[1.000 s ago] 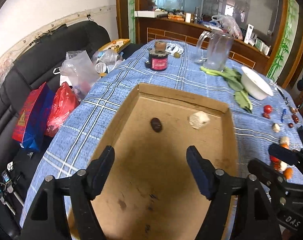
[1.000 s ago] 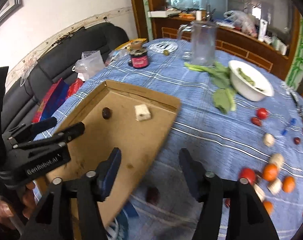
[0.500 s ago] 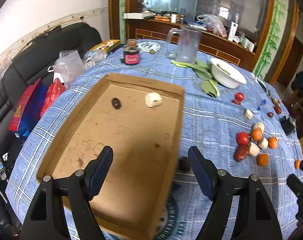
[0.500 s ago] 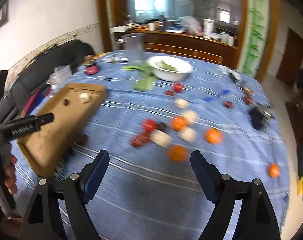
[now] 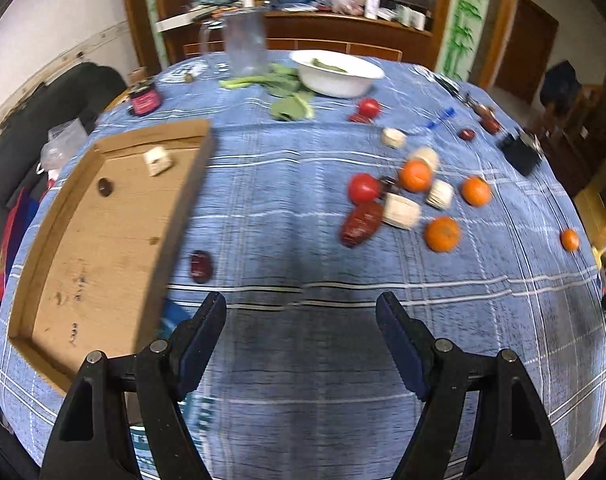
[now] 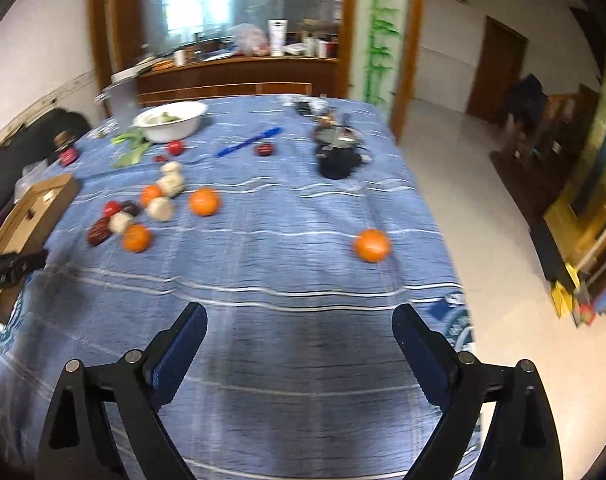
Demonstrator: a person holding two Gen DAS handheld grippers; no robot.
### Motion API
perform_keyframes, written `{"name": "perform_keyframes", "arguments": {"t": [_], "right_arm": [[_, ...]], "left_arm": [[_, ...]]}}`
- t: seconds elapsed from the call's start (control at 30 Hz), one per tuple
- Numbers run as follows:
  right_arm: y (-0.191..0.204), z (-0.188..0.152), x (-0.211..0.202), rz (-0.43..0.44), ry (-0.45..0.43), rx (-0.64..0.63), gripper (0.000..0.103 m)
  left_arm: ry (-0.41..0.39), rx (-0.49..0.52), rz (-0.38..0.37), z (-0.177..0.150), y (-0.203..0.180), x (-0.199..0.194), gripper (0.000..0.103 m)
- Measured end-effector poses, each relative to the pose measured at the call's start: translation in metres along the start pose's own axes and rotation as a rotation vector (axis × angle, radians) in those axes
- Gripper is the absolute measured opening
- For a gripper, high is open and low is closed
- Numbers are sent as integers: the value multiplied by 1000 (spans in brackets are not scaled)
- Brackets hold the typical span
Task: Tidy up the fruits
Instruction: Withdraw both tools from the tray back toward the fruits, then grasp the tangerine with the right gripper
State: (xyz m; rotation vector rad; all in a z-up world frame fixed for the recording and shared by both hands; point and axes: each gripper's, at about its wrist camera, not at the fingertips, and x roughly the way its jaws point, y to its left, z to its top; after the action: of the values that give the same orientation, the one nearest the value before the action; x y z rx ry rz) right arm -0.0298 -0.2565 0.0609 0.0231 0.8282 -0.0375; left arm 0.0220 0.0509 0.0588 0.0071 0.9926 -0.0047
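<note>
Left: your cardboard tray (image 5: pixel 103 248) holds one dark fruit (image 5: pixel 105 186) and a pale chunk (image 5: pixel 157 161). Your left gripper (image 5: pixel 301 344): fingers apart, empty. Centre: cluster of fruits (image 5: pixel 407 200) on the tablecloth (image 5: pixel 283 184). Right: your right gripper (image 6: pixel 299 346), jaws opening, nothing between; lone orange (image 6: pixel 371 245) beyond.

Black tongs (image 5: pixel 301 334), blue-padded fingers (image 5: pixel 201 334)

Matt cardboard tray (image 5: pixel 103 248) on woven cloth tablecloth (image 5: pixel 303 240).
</note>
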Motion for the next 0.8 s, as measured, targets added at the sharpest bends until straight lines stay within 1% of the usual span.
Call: {"name": "perform_keyframes", "arguments": {"t": [0.07, 0.2, 0.27, 0.4, 0.43, 0.47, 0.53, 0.57, 0.63, 0.67, 0.73, 0.77, 0.8], "right_arm": [[-20, 6, 7, -5, 7, 31, 96], [-43, 24, 32, -2, 32, 65, 96], [-49, 31, 48, -13, 47, 60, 96], [-55, 38, 78, 21, 82, 48, 96], [-55, 39, 85, 27, 91, 46, 94], [-56, 40, 91, 35, 95, 43, 91], [-58, 41, 103, 35, 117, 39, 73], [-59, 42, 109, 50, 134, 41, 70], [-62, 42, 117, 60, 159, 45, 56], [-63, 42, 119, 66, 163, 44, 53], [-64, 41, 122, 60, 171, 40, 43], [-65, 41, 121, 61, 167, 37, 41], [-67, 41, 120, 67, 165, 36, 36]], "left_arm": [[10, 22, -3, -2, -12, 3, 76], [40, 48, 5, -6, -25, 9, 76], [52, 59, 10, -8, -29, 12, 76], [72, 66, 14, -7, -37, 18, 76], [75, 66, 13, -7, -39, 19, 76], [79, 66, 13, -6, -41, 21, 76], [83, 63, 1, -2, -47, 24, 76], [82, 62, -3, 0, -51, 25, 76], [80, 64, -22, 7, -59, 27, 76], [78, 64, -29, 12, -66, 29, 76], [78, 58, -45, 20, -75, 35, 76], [72, 56, -53, 24, -80, 38, 76], [68, 54, -57, 28, -85, 41, 76]]}}
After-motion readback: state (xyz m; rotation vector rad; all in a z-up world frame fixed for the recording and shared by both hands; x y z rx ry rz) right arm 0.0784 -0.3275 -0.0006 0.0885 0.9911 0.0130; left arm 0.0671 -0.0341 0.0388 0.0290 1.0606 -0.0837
